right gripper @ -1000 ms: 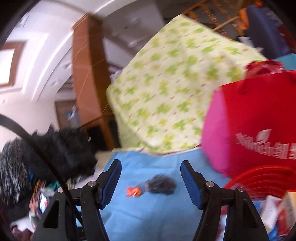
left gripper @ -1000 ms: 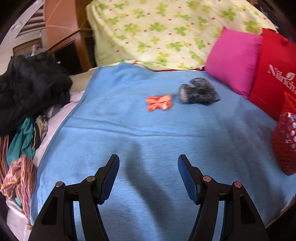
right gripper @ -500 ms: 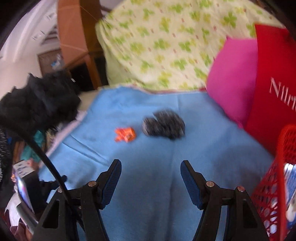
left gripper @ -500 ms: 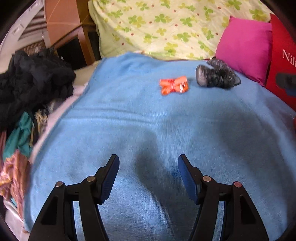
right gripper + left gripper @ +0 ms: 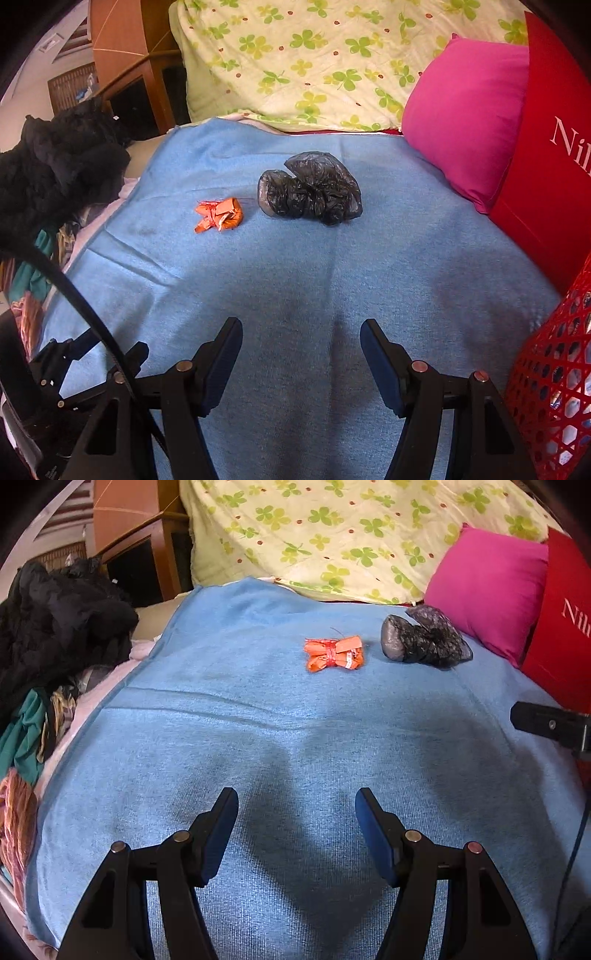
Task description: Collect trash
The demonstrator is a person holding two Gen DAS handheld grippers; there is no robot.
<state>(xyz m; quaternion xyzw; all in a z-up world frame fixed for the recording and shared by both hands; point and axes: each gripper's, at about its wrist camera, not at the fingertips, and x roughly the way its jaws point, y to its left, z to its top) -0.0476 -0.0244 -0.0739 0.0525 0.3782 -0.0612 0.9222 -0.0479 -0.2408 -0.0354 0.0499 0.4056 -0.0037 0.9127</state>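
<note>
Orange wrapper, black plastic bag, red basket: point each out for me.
Orange wrapper (image 5: 218, 215), right wrist view, on its crumpled middle.
Black plastic bag (image 5: 310, 190), right wrist view, on its bunched centre.
Red basket (image 5: 554, 373), right wrist view, on its mesh wall.

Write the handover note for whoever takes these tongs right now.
Left tongs: open, empty, above the blue blanket.
Right tongs: open, empty, also over the blanket.
Trash: orange wrapper and crumpled black plastic bag lie side by side, apart, near the far end of the blanket, in front of the pink pillow.
Red mesh basket at the right edge already holds some items.
Left: pick up both pieces and drop them in the basket.
</note>
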